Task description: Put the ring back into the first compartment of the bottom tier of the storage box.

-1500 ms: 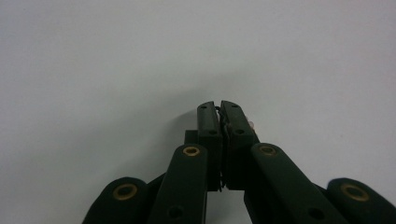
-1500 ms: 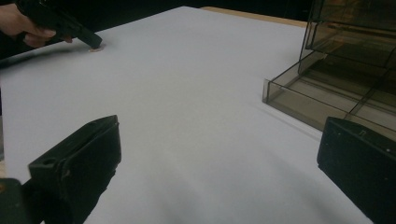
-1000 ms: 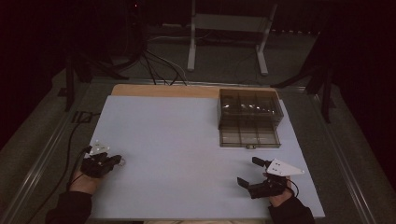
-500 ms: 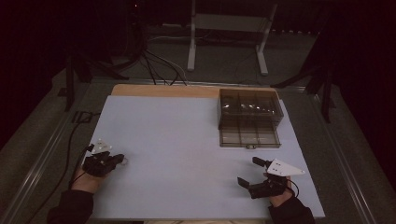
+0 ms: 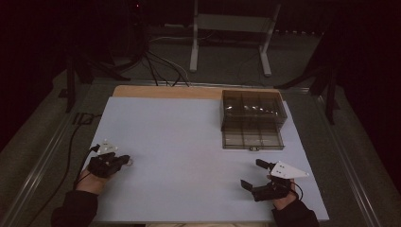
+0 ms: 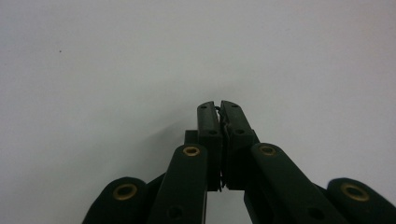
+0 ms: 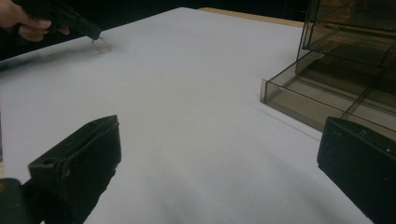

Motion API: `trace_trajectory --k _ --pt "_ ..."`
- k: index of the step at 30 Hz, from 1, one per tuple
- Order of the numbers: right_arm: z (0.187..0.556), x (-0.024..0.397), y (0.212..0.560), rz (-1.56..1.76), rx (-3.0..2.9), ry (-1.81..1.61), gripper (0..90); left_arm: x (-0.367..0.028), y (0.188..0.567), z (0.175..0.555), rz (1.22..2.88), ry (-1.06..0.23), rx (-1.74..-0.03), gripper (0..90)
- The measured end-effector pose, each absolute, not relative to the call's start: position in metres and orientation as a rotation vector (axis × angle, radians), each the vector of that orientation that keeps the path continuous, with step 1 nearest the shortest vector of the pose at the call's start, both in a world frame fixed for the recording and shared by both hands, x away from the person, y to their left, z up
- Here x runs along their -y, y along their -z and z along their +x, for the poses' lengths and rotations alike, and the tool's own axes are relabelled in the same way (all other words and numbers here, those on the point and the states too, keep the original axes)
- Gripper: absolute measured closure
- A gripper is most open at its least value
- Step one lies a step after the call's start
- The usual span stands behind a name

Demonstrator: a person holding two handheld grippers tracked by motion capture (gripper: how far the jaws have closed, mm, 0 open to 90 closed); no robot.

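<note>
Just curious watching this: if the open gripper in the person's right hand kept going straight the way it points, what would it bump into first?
Probably nothing soon: the right gripper faces bare white table. The smoky plastic box sits off to one side.

A: Table sheet (image 5: 189,142): plain pale bluish white, no pattern. Strip of light wood (image 5: 165,91) at the far edge.

B: Compartment box (image 5: 253,120): smoky brown, see-through.

A: Left gripper (image 5: 124,160) and right gripper (image 5: 253,175): black jaws, brass-coloured rivets (image 6: 192,150), white three-cornered plate (image 5: 289,170).

B: Sleeves (image 5: 73,212): dark. Floor (image 5: 42,142): dull grey-green. Stand legs (image 5: 194,42): pale grey.
</note>
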State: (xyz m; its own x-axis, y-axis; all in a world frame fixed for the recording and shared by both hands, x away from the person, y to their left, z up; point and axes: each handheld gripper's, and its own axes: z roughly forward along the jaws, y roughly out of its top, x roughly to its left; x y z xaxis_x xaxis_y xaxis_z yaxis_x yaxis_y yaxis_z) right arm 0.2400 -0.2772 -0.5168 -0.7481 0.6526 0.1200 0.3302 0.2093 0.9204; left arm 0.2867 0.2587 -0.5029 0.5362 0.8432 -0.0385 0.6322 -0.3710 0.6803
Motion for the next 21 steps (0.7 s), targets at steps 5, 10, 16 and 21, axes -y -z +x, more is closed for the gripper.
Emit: trace_trajectory --k 5,10,16,21 --pt "0.24 0.277 0.517 0.924 -2.195 -1.549 0.0 -0.254 0.502 0.287 2.14 -0.415 -1.172 89.9" --pt "0.24 0.277 0.517 0.926 -2.191 -1.55 0.0 -0.249 0.501 0.289 2.147 -0.409 -1.154 89.9" --pt "0.24 0.277 0.517 0.926 -2.192 -1.549 0.0 -0.241 0.499 0.292 2.166 -0.412 -1.129 89.9" --pt "0.24 0.278 0.517 0.924 -2.19 -1.548 0.0 -0.234 0.497 0.294 2.169 -0.412 -1.097 89.8"
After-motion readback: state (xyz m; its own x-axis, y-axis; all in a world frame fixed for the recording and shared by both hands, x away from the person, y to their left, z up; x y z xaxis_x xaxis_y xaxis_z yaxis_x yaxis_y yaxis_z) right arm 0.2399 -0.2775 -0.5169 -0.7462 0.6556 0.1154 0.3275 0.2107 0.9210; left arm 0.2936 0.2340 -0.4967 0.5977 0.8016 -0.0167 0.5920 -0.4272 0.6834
